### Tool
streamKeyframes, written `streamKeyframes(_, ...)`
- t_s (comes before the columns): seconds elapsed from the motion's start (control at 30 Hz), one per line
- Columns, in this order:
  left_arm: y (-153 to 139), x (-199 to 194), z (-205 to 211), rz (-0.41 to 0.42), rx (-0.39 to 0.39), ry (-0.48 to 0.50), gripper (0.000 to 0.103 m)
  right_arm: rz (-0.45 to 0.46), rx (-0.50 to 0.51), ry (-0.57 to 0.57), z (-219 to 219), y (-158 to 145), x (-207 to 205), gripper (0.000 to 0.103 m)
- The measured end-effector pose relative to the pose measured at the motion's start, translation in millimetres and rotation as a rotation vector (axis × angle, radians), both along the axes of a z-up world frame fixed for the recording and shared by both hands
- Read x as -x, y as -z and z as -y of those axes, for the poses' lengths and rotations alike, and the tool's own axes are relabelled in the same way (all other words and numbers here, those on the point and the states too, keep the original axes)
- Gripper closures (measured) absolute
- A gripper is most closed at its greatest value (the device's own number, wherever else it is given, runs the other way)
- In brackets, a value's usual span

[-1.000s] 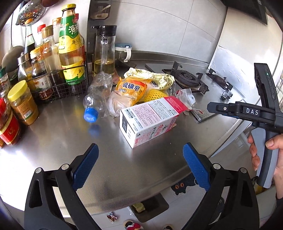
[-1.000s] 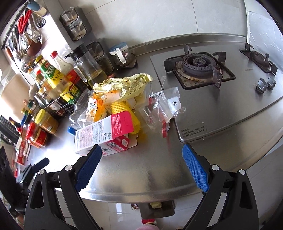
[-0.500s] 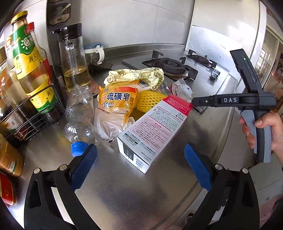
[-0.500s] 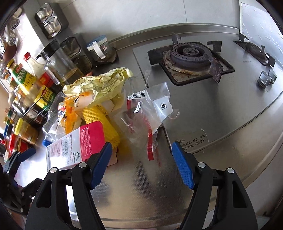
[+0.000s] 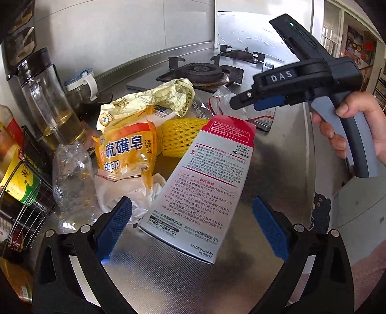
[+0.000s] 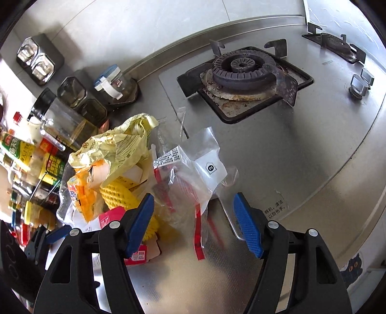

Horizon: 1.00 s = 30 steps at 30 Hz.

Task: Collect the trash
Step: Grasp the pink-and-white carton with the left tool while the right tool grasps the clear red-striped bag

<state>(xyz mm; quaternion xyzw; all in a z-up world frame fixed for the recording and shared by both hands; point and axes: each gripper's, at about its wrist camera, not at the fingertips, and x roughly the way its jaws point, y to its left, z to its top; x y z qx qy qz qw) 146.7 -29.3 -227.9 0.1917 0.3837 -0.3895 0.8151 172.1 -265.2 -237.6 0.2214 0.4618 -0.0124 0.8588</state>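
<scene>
Steel counter (image 6: 277,149) with gas burner (image 6: 242,66) against a pale tiled wall (image 6: 156,21).

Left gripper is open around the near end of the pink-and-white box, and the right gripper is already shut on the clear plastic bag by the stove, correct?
Not quite. In the right wrist view the right gripper is open, its jaws apart on either side of the clear plastic bag, not shut on it. The rest holds: the left gripper is open around the near end of the pink-and-white box.

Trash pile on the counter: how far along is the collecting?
Nothing looks collected yet. The left gripper is open around the carton; the right gripper is open over the clear bag. The soap wrapper and bottle also remain.
</scene>
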Motion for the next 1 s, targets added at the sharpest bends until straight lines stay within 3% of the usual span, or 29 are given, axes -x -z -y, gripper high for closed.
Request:
streamKeyframes(0.27, 14.4, 6.8, 6.6, -0.042, -0.015, 0.043, 0.037, 0.009, 0.023, -0.022, -7.0, 0.5, -23.2, 0.033)
streamKeyframes(0.47, 13.1, 18.9, 1.9, -0.066, 0.023, 0.036, 0.039, -0.039, 0.086, -0.048, -18.1, 11.9, -30.0, 0.03)
streamKeyframes(0.53, 11.9, 22.9, 0.4, -0.074, 0.038, 0.024, 0.04, -0.04, 0.112, -0.059, -20.6, 12.1, -29.1, 0.043)
streamKeyframes(0.57, 11.1, 24.7, -0.5, -0.08, 0.044, 0.014, 0.04, -0.046, 0.115, -0.067, -20.5, 12.7, -28.4, 0.062)
streamKeyframes(0.6, 10.1, 26.3, -1.4, -0.083, 0.05, -0.002, 0.04, -0.05, 0.108, -0.069, -19.1, 13.2, -27.3, 0.073)
streamKeyframes(0.7, 5.9, 31.5, -3.3, -0.082, 0.061, -0.039, 0.041, -0.035, 0.093, -0.077, -12.5, 9.8, -19.2, 0.089)
streamKeyframes(1.0, -18.9, 54.7, -7.6, -0.102, 0.107, -0.206, 0.048, 0.042, 0.049, -0.122, 1.3, -22.1, 21.9, 0.091)
